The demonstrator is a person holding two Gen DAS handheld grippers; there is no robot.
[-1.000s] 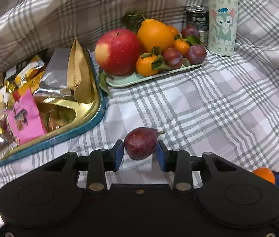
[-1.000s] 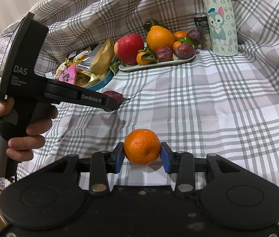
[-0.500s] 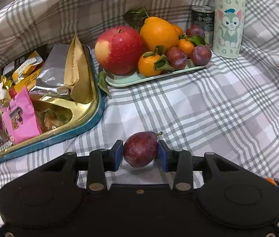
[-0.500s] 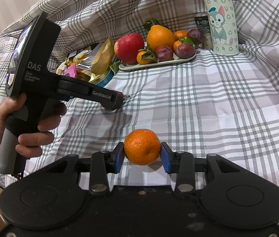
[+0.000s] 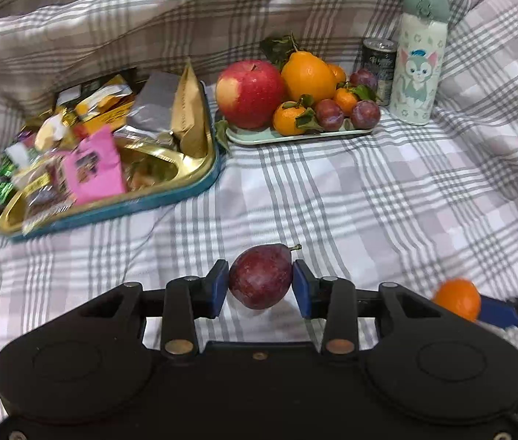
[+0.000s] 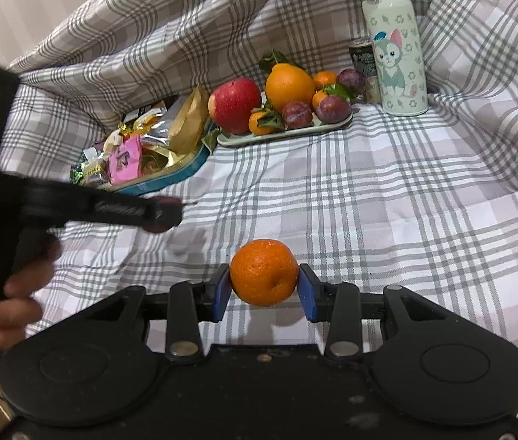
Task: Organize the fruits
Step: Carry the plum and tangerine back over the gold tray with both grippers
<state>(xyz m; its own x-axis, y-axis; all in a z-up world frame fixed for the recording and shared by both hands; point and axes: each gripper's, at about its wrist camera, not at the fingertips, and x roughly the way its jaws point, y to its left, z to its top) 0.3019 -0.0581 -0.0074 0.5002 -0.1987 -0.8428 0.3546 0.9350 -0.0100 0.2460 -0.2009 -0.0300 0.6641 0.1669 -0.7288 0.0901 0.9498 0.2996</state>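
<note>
Clearly both tools are loaded: the left gripper has its blue pads pressed against the two sides of a dark red, smooth-skinned plum with a short stem, and the right gripper clamps a small round orange mandarin the same way, each fruit held above the grey-and-white checked cloth, well short of the pale green rectangular fruit tray. That tray already carries a large red apple, a big orange citrus fruit, leafy mandarins and several more plums, so free room looks scarce, mostly along its front edge. The plum is probably light but soft-fleshed and waxy, so it could bruise under a hard squeeze or slide out under a weak one; gripping across its widest middle, as now, seems the safest hold. The mandarin's pebbled peel likely gives more friction and some cushioning, though a loose skin may shift over the flesh. Both fruits are round and would tend to roll once released on the shallow tray, so nesting them against fruit already there seems wise. A gold-lined blue snack tin lies left of the tray, and a cartoon-cat bottle and dark can stand at its right.
</note>
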